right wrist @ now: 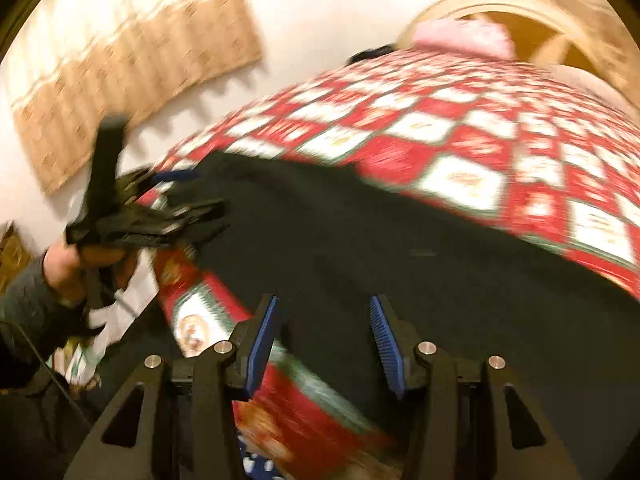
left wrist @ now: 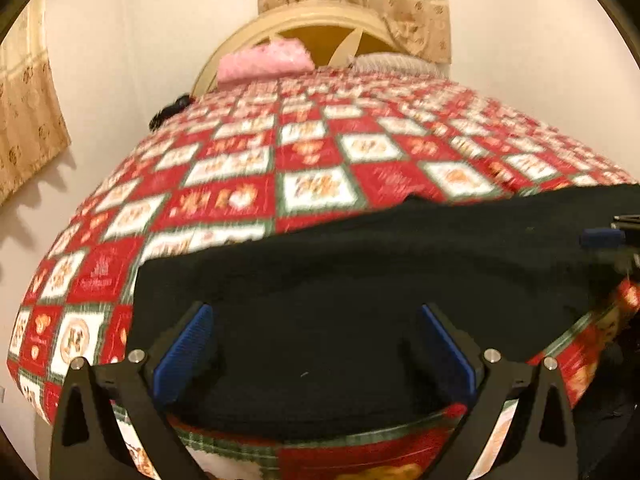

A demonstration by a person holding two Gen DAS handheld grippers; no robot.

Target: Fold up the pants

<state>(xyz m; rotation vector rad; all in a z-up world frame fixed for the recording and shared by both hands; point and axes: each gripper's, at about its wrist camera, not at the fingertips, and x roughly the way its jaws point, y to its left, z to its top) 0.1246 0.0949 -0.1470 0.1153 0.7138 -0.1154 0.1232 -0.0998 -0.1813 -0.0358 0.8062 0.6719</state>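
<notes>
The black pants [left wrist: 360,272] lie flat across the near edge of a bed with a red, white and green checked quilt [left wrist: 280,160]. My left gripper [left wrist: 316,320] is open just above the pants' near edge, with nothing between its blue pads. In the right wrist view the pants [right wrist: 400,248] spread from left to right. My right gripper [right wrist: 324,316] is open over their near edge and holds nothing. The left gripper [right wrist: 188,196] shows there at the pants' left end, held in a hand. The right gripper's blue pad [left wrist: 600,237] shows at the left wrist view's right edge.
A pink pillow [left wrist: 264,62] and a grey one [left wrist: 396,62] lie by the cream headboard [left wrist: 316,24]. A small dark object [left wrist: 172,111] sits at the quilt's far left edge. Beige curtains [right wrist: 132,80] hang on the white wall. The quilt drops off at the near edge [right wrist: 280,400].
</notes>
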